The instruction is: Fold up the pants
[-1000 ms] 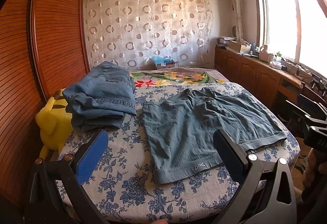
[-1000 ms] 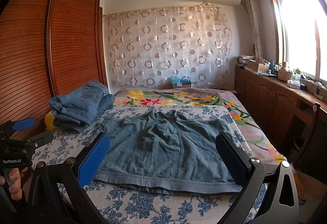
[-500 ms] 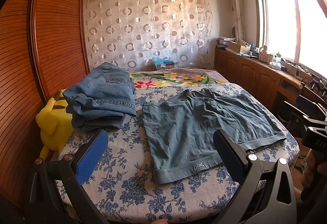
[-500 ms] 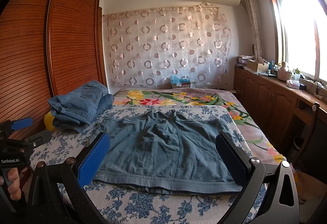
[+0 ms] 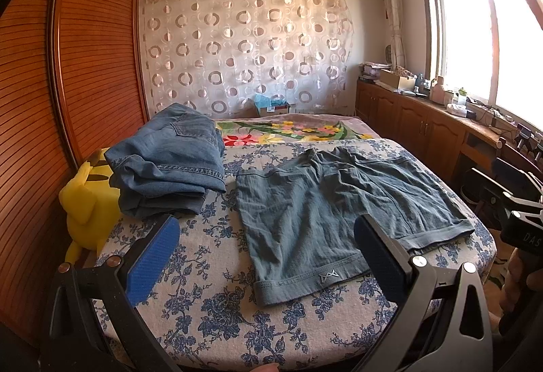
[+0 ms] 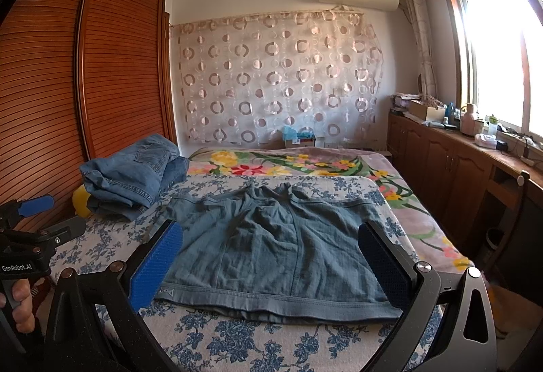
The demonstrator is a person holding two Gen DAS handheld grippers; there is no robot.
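Floral bed (image 5: 210,311) carries flat shorts (image 5: 325,216) beside stacked jeans (image 5: 169,165) and a yellow toy (image 5: 88,202), both grippers (image 5: 268,253) (image 6: 271,260) hovering wide open, empty

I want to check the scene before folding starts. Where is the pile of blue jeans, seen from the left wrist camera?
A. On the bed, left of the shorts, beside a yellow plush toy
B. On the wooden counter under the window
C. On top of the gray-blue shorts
A: the jeans pile lies on the bed, left of the flat gray-blue shorts, next to the yellow plush toy.
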